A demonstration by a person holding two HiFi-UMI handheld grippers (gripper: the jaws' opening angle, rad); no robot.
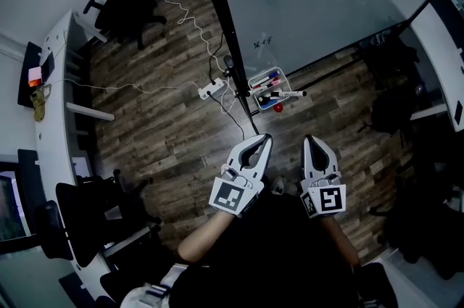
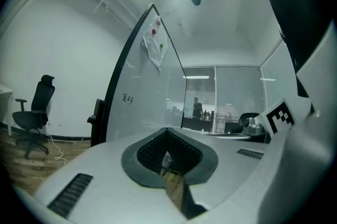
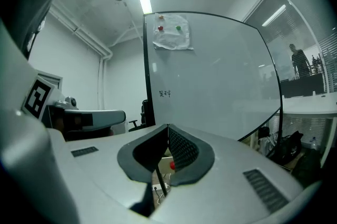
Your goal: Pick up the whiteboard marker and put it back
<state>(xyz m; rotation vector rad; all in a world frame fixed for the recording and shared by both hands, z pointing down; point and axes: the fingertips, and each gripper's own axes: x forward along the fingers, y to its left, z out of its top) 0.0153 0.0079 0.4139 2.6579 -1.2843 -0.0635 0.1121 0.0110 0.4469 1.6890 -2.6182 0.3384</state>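
1. Whiteboard marker (image 1: 284, 94): white barrel with a dark end. It lies across the near right corner of the tray, its long axis roughly left to right, and the dark end sticks out to the right past the rim. It is on the far side of both grippers, about midway between their lines, and neither touches it.
2. Tray (image 1: 252, 85): a small white holder at the foot of the whiteboard. Several other markers with blue and red caps lie loosely in it. A small red round item (image 1: 278, 107) sits at its near edge; what it is cannot be told.
3. Right gripper (image 1: 307, 140): jaws closed tip to tip with nothing between them, pointing toward the tray. Its own view looks past the tips at the red item (image 3: 172, 165). Judged the handier of the two, since the marker's free end juts out on its side.
4. Left gripper (image 1: 266, 139): jaws also closed and empty, beside the right one and about as near the marker.
5. Whiteboard (image 1: 326, 2): a large board on a dark frame, on the far side of the tray.
6. Power strip (image 1: 212, 89): on the wood floor to the left of the tray, with cables trailing from it.
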